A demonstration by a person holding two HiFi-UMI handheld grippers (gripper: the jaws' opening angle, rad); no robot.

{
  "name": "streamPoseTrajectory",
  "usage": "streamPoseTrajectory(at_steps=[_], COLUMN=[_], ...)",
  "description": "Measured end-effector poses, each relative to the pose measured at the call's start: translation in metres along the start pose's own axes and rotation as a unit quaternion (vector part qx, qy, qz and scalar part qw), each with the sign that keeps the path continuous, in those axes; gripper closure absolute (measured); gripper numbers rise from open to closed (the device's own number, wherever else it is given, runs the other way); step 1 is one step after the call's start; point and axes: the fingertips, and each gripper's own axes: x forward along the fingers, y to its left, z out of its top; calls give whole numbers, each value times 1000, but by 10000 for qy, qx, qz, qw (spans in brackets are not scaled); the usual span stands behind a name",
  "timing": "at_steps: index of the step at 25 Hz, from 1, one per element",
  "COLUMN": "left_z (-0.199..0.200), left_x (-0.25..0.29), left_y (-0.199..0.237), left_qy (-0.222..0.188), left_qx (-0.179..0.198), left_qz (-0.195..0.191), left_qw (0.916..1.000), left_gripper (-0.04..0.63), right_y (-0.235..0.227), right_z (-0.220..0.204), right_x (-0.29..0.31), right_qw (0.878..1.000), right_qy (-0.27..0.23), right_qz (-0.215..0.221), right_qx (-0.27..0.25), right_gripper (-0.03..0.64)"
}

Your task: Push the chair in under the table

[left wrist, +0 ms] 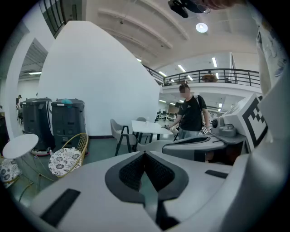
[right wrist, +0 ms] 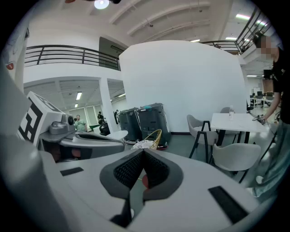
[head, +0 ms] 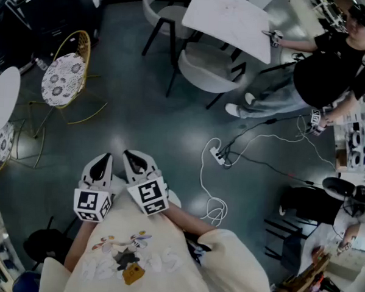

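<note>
Dark teal floor (head: pixel 141 116) is filling most of the head view, with one white square table (head: pixel 229 19) sitting at the top. Two grey chairs are showing. The task chair (head: pixel 208 67) is standing at the table's near side, pulled out, its far rim running under the tabletop's edge. The second grey chair (head: pixel 165 13) is sitting left of the table, partly cut off by the frame. One person in a black shirt (head: pixel 333 65) is staying at the table's right, one hand reaching onto its corner. One gold wire chair (head: pixel 67 75) with a floral cushion is standing well left of the table, and a round white top (head: pixel 3 96) beyond it is getting cut by the frame. One power strip (head: pixel 217 155) with white cable is lying on the floor between the table and the grippers. Two grippers are hovering side by side, well apart from the table: left gripper (head: pixel 99 166) and right gripper (head: pixel 139 164), both with jaws pressed together and gripping nothing. Clutter at bottom right is too dark to make out.
</note>
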Motion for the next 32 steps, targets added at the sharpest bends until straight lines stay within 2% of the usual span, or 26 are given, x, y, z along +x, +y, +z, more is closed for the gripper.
streamPoseTrajectory(at_steps=[2, 4, 13, 17, 24, 28, 32], left_z=[-12, -18, -5, 0, 0, -2, -4], left_x=[-29, -41, -18, -10, -13, -15, -7], left_y=[5, 1, 3, 9, 4, 12, 33], left_qy=[191, 274, 277, 338, 393, 486, 576], left_qx=[-8, -26, 42, 48, 97, -92, -167], left_qz=[314, 455, 299, 311, 456, 518, 421], left_qw=[9993, 9986, 9992, 9989, 9981, 9974, 9973], left_gripper=[586, 586, 586, 586, 586, 586, 586], right_y=[29, 41, 20, 11, 7, 4, 8], right_z=[-10, -15, -3, 8, 8, 7, 9], right_x=[-4, -12, -5, 1, 3, 10, 32], right_qw=[9993, 9986, 9992, 9983, 9974, 9969, 9971], right_qy=[8, 7, -61, -228, -151, -43, 59], right_qz=[339, 499, 330, 346, 444, 422, 345], right_qx=[158, 201, 232, 411, 554, 668, 681], right_gripper=[609, 609, 609, 609, 609, 609, 609])
